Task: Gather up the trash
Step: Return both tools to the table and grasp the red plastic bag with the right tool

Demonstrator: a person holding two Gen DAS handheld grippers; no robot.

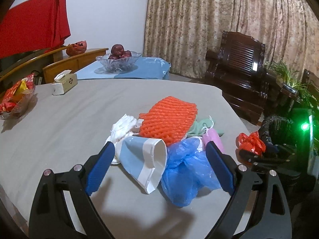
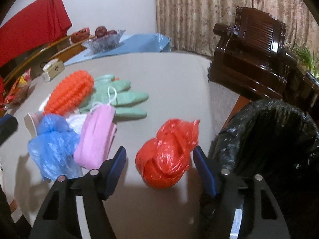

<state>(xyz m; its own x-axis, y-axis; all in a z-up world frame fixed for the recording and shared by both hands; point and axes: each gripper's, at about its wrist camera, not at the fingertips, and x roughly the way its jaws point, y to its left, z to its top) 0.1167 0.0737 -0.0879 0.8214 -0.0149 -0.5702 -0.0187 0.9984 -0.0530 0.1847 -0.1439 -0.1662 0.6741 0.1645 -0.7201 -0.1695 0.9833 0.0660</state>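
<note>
A trash pile lies on the grey table (image 1: 59, 123): a crushed blue-and-white paper cup (image 1: 145, 163), a blue plastic bag (image 1: 185, 171), an orange foam net (image 1: 169, 117), white tissue (image 1: 121, 127), a pink mask (image 1: 213, 137) and a green glove (image 2: 127, 97). My left gripper (image 1: 160, 149) is open, its jaws either side of the cup and blue bag. A crumpled red plastic bag (image 2: 167, 155) sits near the table's right edge. My right gripper (image 2: 159, 155) is open around it, not closed. The black-lined trash bin (image 2: 275, 135) stands just right of the table.
A tissue box (image 1: 64, 82), a snack basket (image 1: 16, 99) and a glass bowl of apples (image 1: 118, 58) sit at the far left. A dark wooden armchair (image 1: 239, 73) and plants (image 1: 289, 79) stand to the right, beyond the table edge.
</note>
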